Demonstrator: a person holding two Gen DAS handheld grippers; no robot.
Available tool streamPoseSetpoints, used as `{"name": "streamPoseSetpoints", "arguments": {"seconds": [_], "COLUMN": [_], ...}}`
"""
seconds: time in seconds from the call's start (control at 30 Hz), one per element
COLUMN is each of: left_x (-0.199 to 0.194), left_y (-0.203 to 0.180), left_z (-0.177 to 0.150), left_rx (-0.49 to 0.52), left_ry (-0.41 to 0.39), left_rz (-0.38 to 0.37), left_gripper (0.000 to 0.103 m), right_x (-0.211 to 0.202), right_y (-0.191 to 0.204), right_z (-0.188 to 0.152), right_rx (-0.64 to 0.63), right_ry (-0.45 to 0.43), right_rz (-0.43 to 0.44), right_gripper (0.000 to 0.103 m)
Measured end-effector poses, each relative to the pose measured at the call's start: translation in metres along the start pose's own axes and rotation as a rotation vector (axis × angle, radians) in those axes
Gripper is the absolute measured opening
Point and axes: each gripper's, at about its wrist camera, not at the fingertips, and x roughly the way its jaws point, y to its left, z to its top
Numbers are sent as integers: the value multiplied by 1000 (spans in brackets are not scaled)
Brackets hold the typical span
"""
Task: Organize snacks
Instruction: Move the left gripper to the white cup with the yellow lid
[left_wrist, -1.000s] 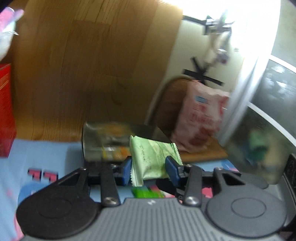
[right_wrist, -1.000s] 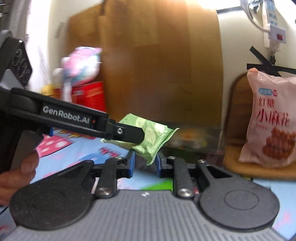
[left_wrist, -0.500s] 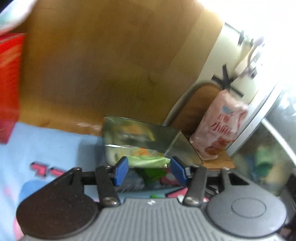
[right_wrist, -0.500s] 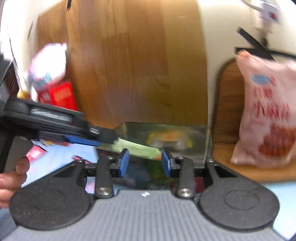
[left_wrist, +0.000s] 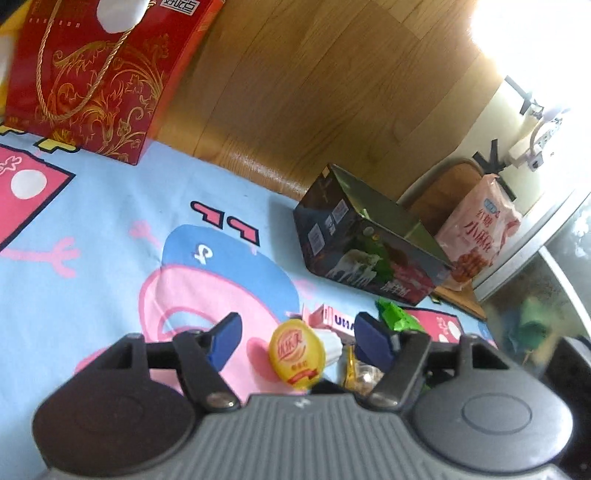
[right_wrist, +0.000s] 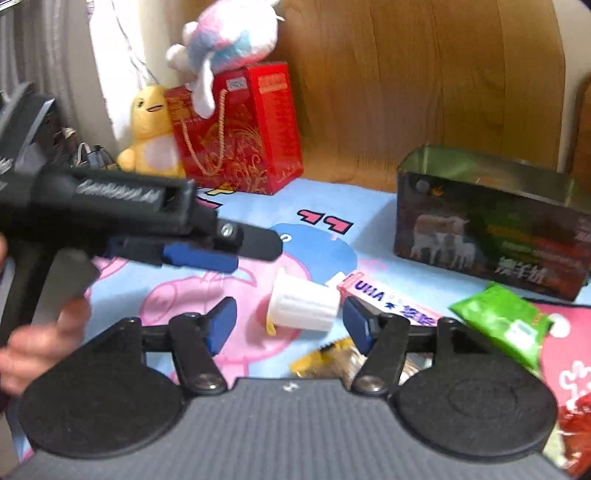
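Left wrist view: the left gripper (left_wrist: 295, 341) hovers above a blue cartoon-print sheet (left_wrist: 92, 266) with its jaws opening and nothing clamped between them. A jelly cup (left_wrist: 297, 352) with a yellow foil lid lies on its side on the sheet, seen in the gap between the 2 blue pads (left_wrist: 223, 341); neither pad touches it. Just beyond the cup lies a pink box (left_wrist: 332, 319), and beside that a green packet (left_wrist: 399, 317). A dark carton (left_wrist: 365, 240) with an open top stands farther back, near a wooden board. A pink snack bag (left_wrist: 476, 232) leans on a wooden chair behind the carton. A red gift box (left_wrist: 92, 70) stands at the far left.

Right wrist view: the right gripper (right_wrist: 288, 319) also has its jaws opening, with no item pressed between them. The jelly cup (right_wrist: 303, 304) lies on the sheet (right_wrist: 258, 206) beyond the gap, its white ribbed side showing. The pink box (right_wrist: 388, 299) lies just right of the cup. A yellow wrapper (right_wrist: 325, 360) lies nearer the gripper body. The green packet (right_wrist: 506, 325) lies to the right, in front of the dark carton (right_wrist: 487, 229). The left gripper (right_wrist: 218, 254) reaches in from the left, held by a hand (right_wrist: 44, 339). A yellow plush toy (right_wrist: 151, 133) sits beside the red gift box (right_wrist: 240, 129), and a pink plush toy (right_wrist: 229, 33) rests on top of that box.
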Motion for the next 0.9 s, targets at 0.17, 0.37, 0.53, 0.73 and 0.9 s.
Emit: {"name": "streamPoseSetpoints", "arguments": {"seconds": [0.17, 0.37, 0.53, 0.73, 0.9], "left_x": [-10, -44, -57, -59, -58], "left_y": [3, 9, 0, -23, -34], "left_z": [-2, -16, -53, -93, -103], "left_rx": [-6, -14, 20, 51, 69], "left_ry": [-7, -14, 26, 71, 86], "left_rz": [-43, -86, -152, -209, -187], "left_gripper": [69, 69, 69, 74, 74], "right_x": [22, -26, -79, -115, -116], "right_y": [-10, 9, 28, 30, 27], "right_z": [4, -23, -67, -99, -103], "right_rx": [90, 33, -42, -54, -83], "right_ry": [50, 23, 30, -39, -35], "right_rz": [-2, 118, 116, -21, 36], "right_gripper": [47, 47, 47, 55, 59]}}
